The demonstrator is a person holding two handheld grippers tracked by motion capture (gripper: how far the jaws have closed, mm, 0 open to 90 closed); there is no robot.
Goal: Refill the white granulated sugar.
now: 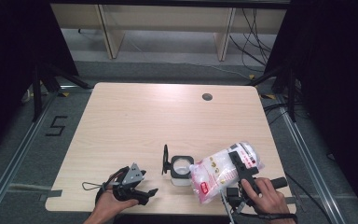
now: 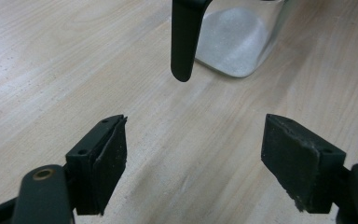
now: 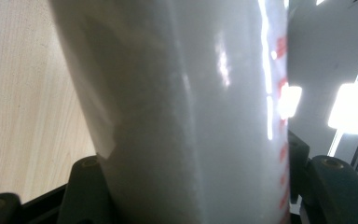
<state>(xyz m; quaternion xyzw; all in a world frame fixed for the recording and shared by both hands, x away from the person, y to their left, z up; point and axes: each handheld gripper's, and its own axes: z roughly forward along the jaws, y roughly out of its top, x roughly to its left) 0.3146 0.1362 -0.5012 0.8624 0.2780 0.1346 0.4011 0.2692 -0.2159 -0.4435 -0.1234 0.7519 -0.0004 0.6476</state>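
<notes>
A clear plastic bag of white grains with red print is tilted above the table's front right. My right gripper is shut on the bag across its middle. In the right gripper view the bag bulges between both jaws. Just left of the bag stands a clear square container with a black rim, its black lid swung up and open. My left gripper rests at the front left, open with nothing in it and pointing at the container. In the left gripper view, the container and lid lie beyond the gripper.
The light wooden table has a round cable hole near its far edge. Black stands and cables sit on the floor at both sides. A pale shelf unit stands beyond the table.
</notes>
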